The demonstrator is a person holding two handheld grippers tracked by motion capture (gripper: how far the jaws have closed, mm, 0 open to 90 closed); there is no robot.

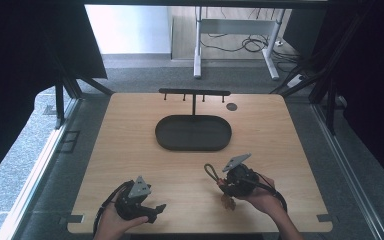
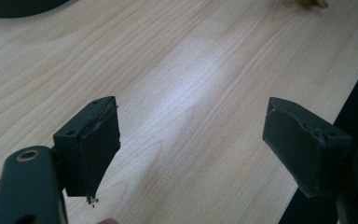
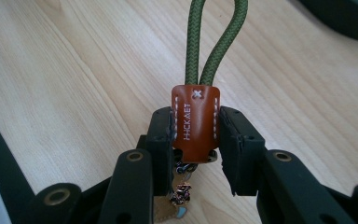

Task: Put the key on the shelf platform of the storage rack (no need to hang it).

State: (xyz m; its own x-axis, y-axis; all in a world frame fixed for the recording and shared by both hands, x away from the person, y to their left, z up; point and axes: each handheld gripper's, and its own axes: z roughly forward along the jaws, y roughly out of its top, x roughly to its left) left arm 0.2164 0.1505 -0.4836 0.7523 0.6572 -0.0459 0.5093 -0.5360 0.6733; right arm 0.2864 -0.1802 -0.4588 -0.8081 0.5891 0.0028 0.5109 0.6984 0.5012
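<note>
Near the table (image 1: 130, 150) front, the left claw (image 2: 191, 144) gapes wide over bare wood. The right claw (image 3: 196, 140) pinches a brown leather tab (image 3: 195, 122); its green cord loop (image 1: 211, 172) rises clear. Beyond sits a dark oval tray (image 1: 193, 133) with a peg rack (image 1: 194, 93).

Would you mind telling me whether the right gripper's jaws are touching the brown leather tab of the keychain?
Touching. In the right gripper view, the right gripper has both jaws pressed against the sides of the brown leather tab, with no gap visible.
</note>
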